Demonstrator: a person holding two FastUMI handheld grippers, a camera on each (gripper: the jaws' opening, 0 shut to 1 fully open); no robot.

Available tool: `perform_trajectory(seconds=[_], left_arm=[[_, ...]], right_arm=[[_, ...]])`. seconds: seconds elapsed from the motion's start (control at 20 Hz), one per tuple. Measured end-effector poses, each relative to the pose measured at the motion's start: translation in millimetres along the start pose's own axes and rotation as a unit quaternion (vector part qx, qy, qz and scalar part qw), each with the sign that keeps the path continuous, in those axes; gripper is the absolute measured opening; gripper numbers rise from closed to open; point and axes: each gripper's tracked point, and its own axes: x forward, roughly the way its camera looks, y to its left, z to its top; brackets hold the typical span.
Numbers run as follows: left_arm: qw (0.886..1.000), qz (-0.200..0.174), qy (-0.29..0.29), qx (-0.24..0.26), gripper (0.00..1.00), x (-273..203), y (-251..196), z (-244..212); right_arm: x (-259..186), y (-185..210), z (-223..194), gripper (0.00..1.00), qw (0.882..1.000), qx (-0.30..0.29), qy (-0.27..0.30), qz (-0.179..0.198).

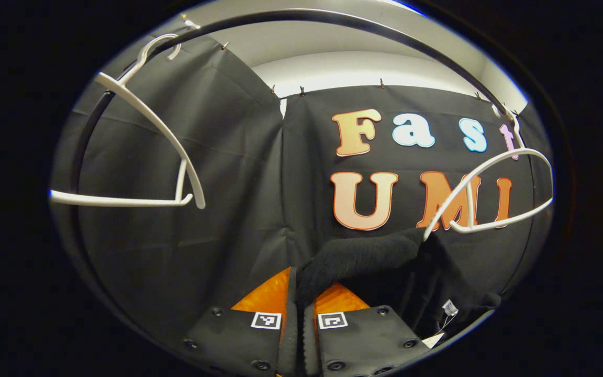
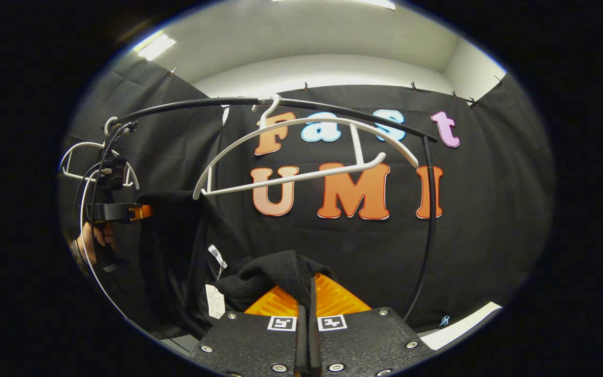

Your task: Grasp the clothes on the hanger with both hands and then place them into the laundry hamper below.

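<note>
A black garment (image 1: 364,256) is pinched between the fingers of my left gripper (image 1: 301,293) and stretches right, up to the tip of a white hanger (image 1: 490,193). In the right gripper view, my right gripper (image 2: 312,290) is shut on another fold of the same black garment (image 2: 275,272). The cloth sags leftward beneath the end of the white hanger (image 2: 306,152), which hangs bare on the black rail (image 2: 427,209). Far left in that view, a hand (image 2: 95,235) holds the left gripper (image 2: 118,212) against the cloth. White tags (image 2: 215,301) dangle from the garment.
A second bare white hanger (image 1: 149,120) hangs on the curved black rail (image 1: 333,21) at the upper left; it also appears as a hanger (image 2: 71,157) behind the left gripper. A white strip of floor or ledge (image 2: 464,324) lies low right.
</note>
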Motion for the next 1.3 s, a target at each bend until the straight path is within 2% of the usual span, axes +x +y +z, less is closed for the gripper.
perform_trajectory(seconds=[0.15, 0.4, 0.55, 0.6, 0.7, 0.85, 1.05, 1.3], left_arm=[[1.0, -0.005, 0.011, 0.0, 0.12, -22.6, 1.3, -11.6], [0.998, -0.021, 0.059, 0.008, 0.12, -48.3, -8.2, -64.0], [0.996, -0.022, 0.091, -0.001, 0.12, -59.6, -6.6, -98.3], [0.995, -0.024, 0.1, 0.0, 0.14, -62.5, -5.5, -108.7], [0.993, -0.022, 0.117, 0.008, 0.12, -68.9, -0.9, -127.6], [0.989, -0.025, 0.149, 0.013, 0.12, -81.2, -0.2, -166.0], [0.975, -0.03, 0.218, 0.035, 0.12, -96.0, -0.8, -239.8], [0.95, -0.04, 0.306, 0.052, 0.12, -111.0, -7.8, -312.0]], right_arm=[[-3.8, 13.2, -9.9, 0.0, 1.0, 0.012, 0.01, 0.019], [-5.8, 36.1, -42.3, 0.01, 0.998, 0.006, 0.043, 0.044], [-1.1, 35.9, -76.0, 0.01, 0.996, 0.0, 0.073, 0.054], [0.3, 35.2, -85.7, 0.01, 0.995, -0.001, 0.082, 0.055], [0.5, 38.6, -108.3, 0.01, 0.993, -0.001, 0.106, 0.056], [-3.0, 38.8, -159.8, 0.02, 0.985, 0.018, 0.165, 0.054], [-11.4, 30.9, -237.8, 0.02, 0.966, 0.04, 0.252, 0.039], [-17.9, 30.3, -296.2, 0.02, 0.95, 0.033, 0.31, 0.032]])
